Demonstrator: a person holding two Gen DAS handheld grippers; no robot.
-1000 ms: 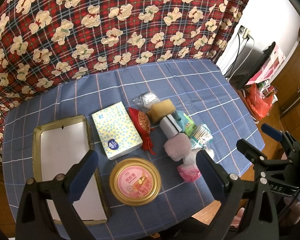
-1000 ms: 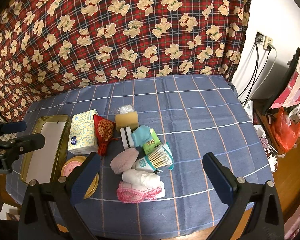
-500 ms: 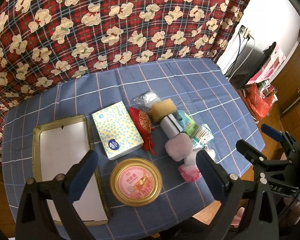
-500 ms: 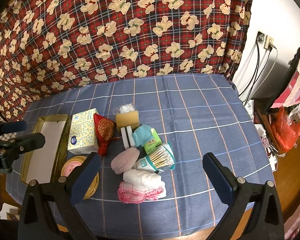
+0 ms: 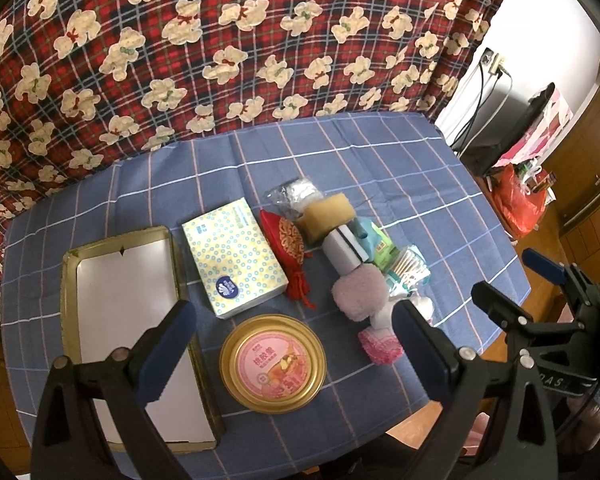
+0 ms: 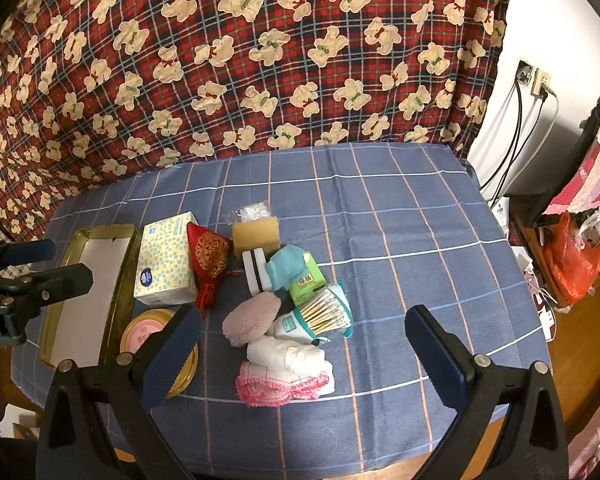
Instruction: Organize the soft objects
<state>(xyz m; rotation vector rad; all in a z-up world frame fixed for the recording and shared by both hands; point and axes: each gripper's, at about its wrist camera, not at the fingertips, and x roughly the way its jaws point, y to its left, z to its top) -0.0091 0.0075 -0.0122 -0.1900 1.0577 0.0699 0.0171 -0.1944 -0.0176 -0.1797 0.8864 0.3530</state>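
A pile of soft things lies mid-table: a yellow sponge (image 6: 256,233), a red pouch (image 6: 209,254), a pink puff (image 6: 251,318), a white cloth with pink trim (image 6: 286,372), a striped sponge (image 6: 255,272), a cotton swab pack (image 6: 320,314). An open gold tin tray (image 5: 118,320) lies left, with a tissue pack (image 5: 234,256) and a round gold tin (image 5: 273,362) beside it. My left gripper (image 5: 292,348) is open, high above the round tin. My right gripper (image 6: 300,352) is open, high above the white cloth. Both are empty.
The table has a blue checked cloth (image 6: 400,240). A red teddy-bear curtain (image 6: 240,60) hangs behind. To the right, off the table, stand a monitor (image 6: 572,152) and an orange bag (image 6: 572,268). The right gripper shows in the left wrist view (image 5: 540,280).
The view has shifted very slightly. Both grippers stay open and high above the table; nothing on the table has moved.
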